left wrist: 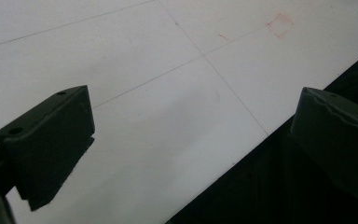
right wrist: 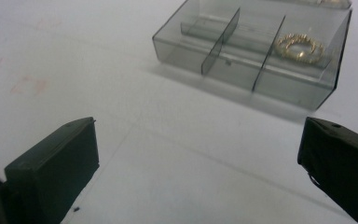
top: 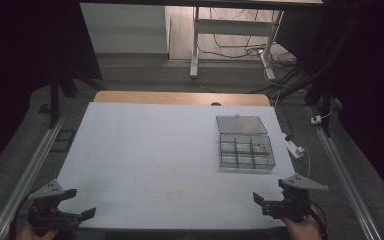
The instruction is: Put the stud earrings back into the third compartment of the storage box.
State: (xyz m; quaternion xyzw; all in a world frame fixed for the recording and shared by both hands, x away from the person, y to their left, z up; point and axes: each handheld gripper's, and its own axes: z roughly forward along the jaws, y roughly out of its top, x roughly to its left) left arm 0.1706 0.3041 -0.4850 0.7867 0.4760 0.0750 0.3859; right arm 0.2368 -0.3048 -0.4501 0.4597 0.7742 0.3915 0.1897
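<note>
A clear grey compartment box [top: 245, 150] sits on the right half of the white table [top: 145, 150], its lid [top: 240, 124] laid open behind it. A small gold chain ring [top: 260, 147] lies in its right-hand compartment; in the right gripper view the gold ring [right wrist: 300, 46] rests behind a divider of the box [right wrist: 242, 51]. My right gripper [top: 269, 195] is open at the table's near right edge, a short way in front of the box, and its jaws [right wrist: 200, 172] hold nothing. At the near left corner my left gripper [top: 82, 203] is open and empty, straddling the table's front edge [left wrist: 191, 144].
Faint red marks [left wrist: 279, 23] stain the table near its front middle. A white power strip [top: 294, 147] and cables lie on the floor to the right of the table. Metal rails [top: 35, 160] run along both sides, and a desk frame [top: 195, 45] stands beyond.
</note>
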